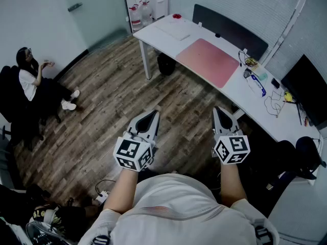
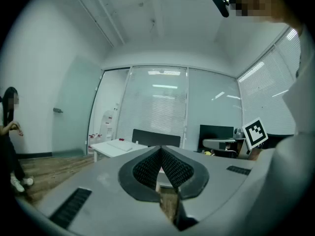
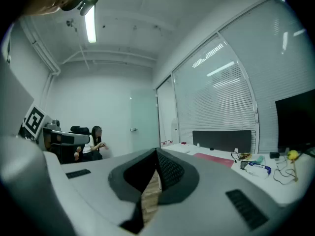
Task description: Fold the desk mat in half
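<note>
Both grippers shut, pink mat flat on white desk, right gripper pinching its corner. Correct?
Not the pinch. The head view shows the right gripper shut on nothing, over the floor, apart from the mat. The mat does lie flat on the desk; the left gripper is shut too.

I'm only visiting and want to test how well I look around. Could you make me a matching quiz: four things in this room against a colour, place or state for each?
Things:
1. desk mat
2. monitor
3. seated person
4. left gripper

Descriptions:
A. jaws shut, nothing held
B. dark screen, far right
C. pink, lying flat, unfolded
D. far left in the head view

Pairs: 1-C, 2-B, 3-D, 4-A
</note>
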A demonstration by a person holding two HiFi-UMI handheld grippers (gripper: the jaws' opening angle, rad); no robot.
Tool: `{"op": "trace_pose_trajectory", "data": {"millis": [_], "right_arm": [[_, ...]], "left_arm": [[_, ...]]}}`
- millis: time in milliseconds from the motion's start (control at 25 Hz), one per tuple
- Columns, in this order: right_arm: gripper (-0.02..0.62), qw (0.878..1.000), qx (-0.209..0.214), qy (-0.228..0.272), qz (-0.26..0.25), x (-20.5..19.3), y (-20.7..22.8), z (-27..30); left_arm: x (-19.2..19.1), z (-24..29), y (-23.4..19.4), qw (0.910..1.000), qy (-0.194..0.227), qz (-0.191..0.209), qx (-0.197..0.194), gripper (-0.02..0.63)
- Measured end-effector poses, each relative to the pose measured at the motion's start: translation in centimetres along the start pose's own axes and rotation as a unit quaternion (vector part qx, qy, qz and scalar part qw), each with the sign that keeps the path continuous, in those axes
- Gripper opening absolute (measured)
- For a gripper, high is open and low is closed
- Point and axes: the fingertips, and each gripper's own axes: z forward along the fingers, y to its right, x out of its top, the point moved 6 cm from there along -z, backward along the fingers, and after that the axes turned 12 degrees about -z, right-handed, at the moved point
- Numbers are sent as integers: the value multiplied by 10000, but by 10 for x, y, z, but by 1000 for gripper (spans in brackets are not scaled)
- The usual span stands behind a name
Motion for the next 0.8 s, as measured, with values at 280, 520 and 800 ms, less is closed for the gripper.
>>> {"op": "trace_pose_trajectory", "data": {"millis": [280,520,800], "right_arm": [[51,10000,47,-29,-19,-1,-2,0],[51,10000,72,-40,-41,-3,-1,-2],[52,9999,31,-95,99,-16,10,-2]], "left_arm": [[-3,1,2,10000,7,-47,-8,15],[-2,2,6,10000,-8,-17,-16,15],[-5,11,13,10000,-44,36,-40,15]]}}
